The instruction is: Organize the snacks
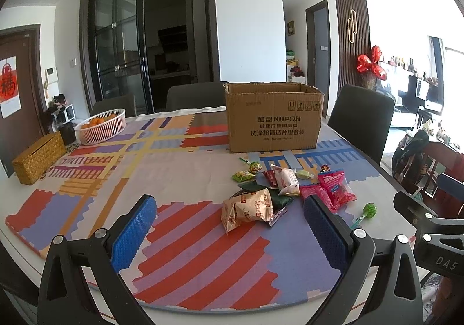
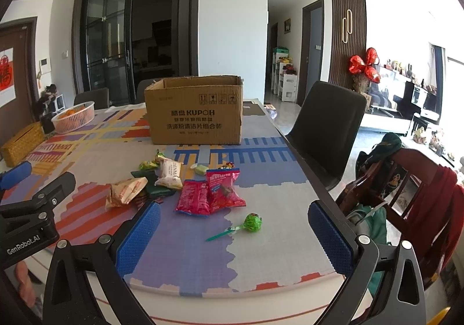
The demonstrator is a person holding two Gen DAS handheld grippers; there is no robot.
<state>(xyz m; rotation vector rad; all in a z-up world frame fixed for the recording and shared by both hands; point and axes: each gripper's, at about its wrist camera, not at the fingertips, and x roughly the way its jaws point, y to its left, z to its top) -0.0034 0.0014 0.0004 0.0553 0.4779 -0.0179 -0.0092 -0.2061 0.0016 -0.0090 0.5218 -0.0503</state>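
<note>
My left hand-held gripper (image 1: 229, 233) is spread wide with nothing between its blue pads, low over the near edge of the table (image 1: 87, 180); directly ahead of it lies the tan snack packet (image 1: 249, 209), resting partly on a dark green packet (image 1: 261, 193); I judge this the first pick for that side; approach with the pads straddling the packet's short axis and close on its puffed body, not on the crimped edge, which may slip. Behind the pile stands the open cardboard box (image 1: 272, 122), the likely destination; lift clear of its front wall before releasing. Further right lie the white packet (image 2: 169, 174) and the two pink packets (image 2: 208, 191), side by side and overlapping; take one at a time. My right hand-held gripper (image 2: 233, 238) is likewise released and empty; the green lollipop (image 2: 252, 223) lies just ahead of it, apart from the pile; I should grip the wrapped head rather than the thin stick.
</note>
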